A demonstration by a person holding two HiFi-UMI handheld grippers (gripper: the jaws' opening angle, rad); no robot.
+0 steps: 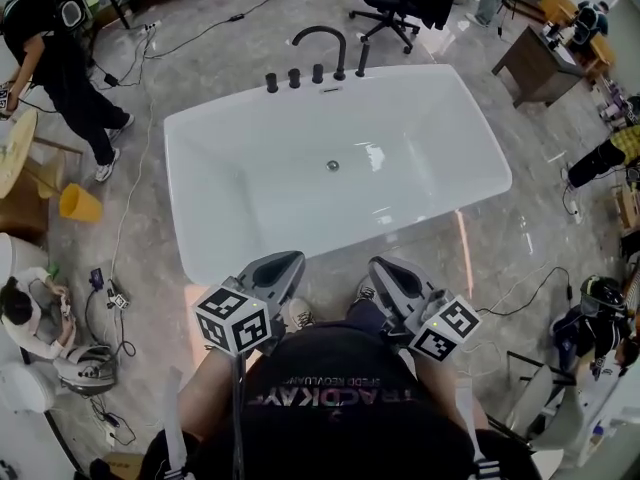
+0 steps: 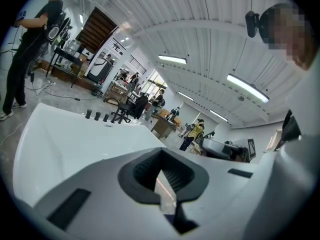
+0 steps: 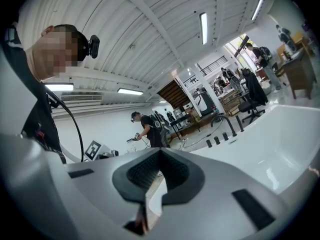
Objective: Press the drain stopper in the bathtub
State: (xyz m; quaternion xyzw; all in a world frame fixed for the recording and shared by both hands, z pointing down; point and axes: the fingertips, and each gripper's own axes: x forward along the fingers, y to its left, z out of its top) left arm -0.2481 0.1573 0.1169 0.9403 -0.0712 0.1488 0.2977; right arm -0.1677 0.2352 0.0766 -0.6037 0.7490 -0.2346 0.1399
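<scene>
A white freestanding bathtub (image 1: 440, 108) fills the middle of the head view, with the small round metal drain stopper (image 1: 333, 165) in its floor. A black arched faucet (image 1: 322, 36) and several black knobs stand on its far rim. My left gripper (image 1: 288, 261) and right gripper (image 1: 381, 266) are held close to my chest, just short of the tub's near rim and far from the stopper. Both are shut with nothing between the jaws. The left gripper (image 2: 160, 157) points along the tub (image 2: 75, 139). The right gripper (image 3: 159, 157) has the tub (image 3: 280, 134) to its right.
A person in black (image 1: 62, 63) stands at the far left, and another crouches at the lower left (image 1: 30, 313). A yellow bucket (image 1: 80, 203), floor cables (image 1: 135, 183), a black office chair (image 1: 392, 3) and a wooden desk (image 1: 533, 60) surround the tub.
</scene>
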